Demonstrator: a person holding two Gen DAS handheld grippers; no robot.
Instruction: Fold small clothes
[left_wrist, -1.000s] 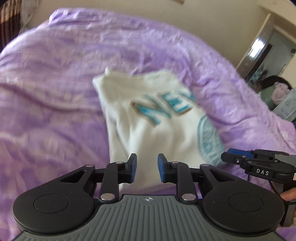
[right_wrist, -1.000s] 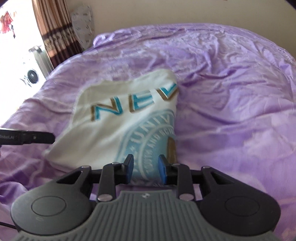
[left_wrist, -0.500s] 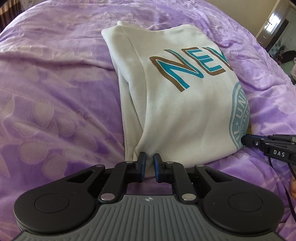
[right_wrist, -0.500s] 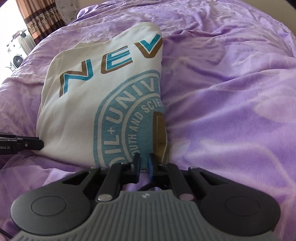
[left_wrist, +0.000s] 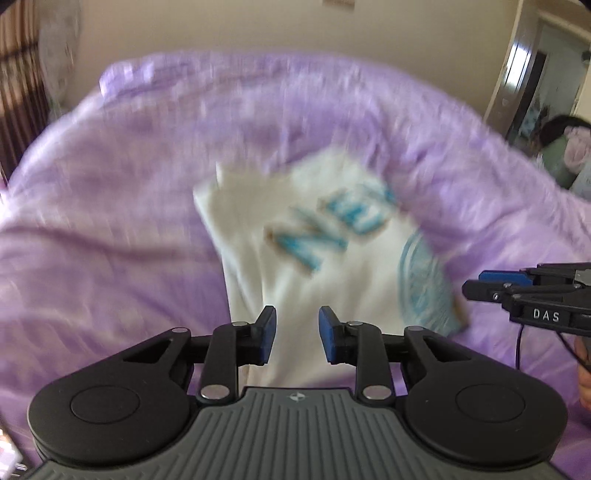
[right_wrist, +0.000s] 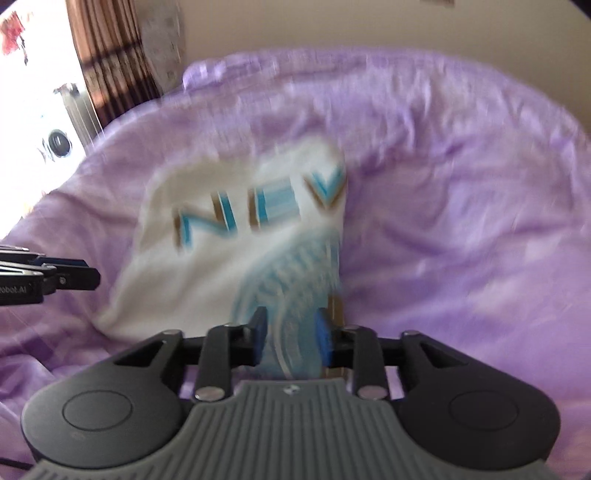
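Folded shirt (left_wrist: 332, 258) lies on bedspread (left_wrist: 110, 240), mid-bed. Left gripper (left_wrist: 297, 334) and right gripper (right_wrist: 290, 341) sit at its near edge, side by side. Wall (left_wrist: 258, 29) behind bed.

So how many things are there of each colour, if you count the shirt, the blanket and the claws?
White: 1, the folded shirt.
Purple: 1, the blanket under it.
Black with blue pads: 2, the left claw and the right claw.
Total: 4.
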